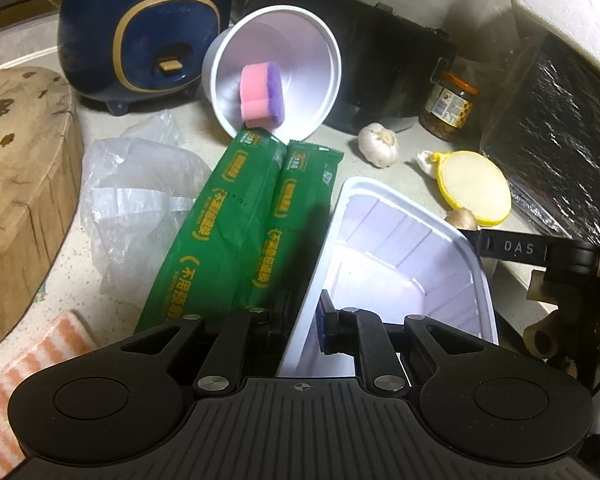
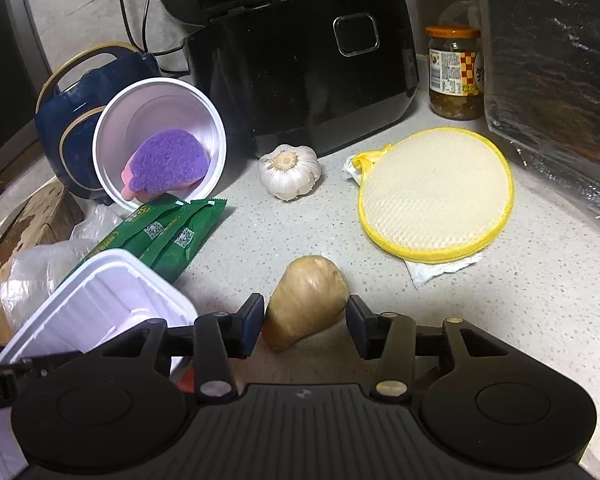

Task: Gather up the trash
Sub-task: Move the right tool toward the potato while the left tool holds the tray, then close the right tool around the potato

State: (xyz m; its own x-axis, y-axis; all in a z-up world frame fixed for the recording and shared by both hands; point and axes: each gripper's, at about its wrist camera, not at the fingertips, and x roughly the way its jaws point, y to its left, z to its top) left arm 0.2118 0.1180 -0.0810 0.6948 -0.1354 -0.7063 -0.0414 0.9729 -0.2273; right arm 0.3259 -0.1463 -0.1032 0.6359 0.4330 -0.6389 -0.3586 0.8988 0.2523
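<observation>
L tongs (image 1: pixel 300 332) grip white tray (image 1: pixel 400 264) wall; R tongs (image 2: pixel 306 328) wide round brown lump (image 2: pixel 306 300).
Center lump bottom-mid, squeeze gently, lift w/o bumping tray.

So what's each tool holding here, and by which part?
Left tool is shut on the white tray, gripping its near wall. Right tool holds nothing; its open jaws flank the brown lump.

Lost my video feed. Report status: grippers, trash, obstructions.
Left gripper shut on white tray wall. Right gripper open, straddling brown lump; pads not pressing. Nothing blocking it; garlic and yellow pad sit beyond.
</observation>
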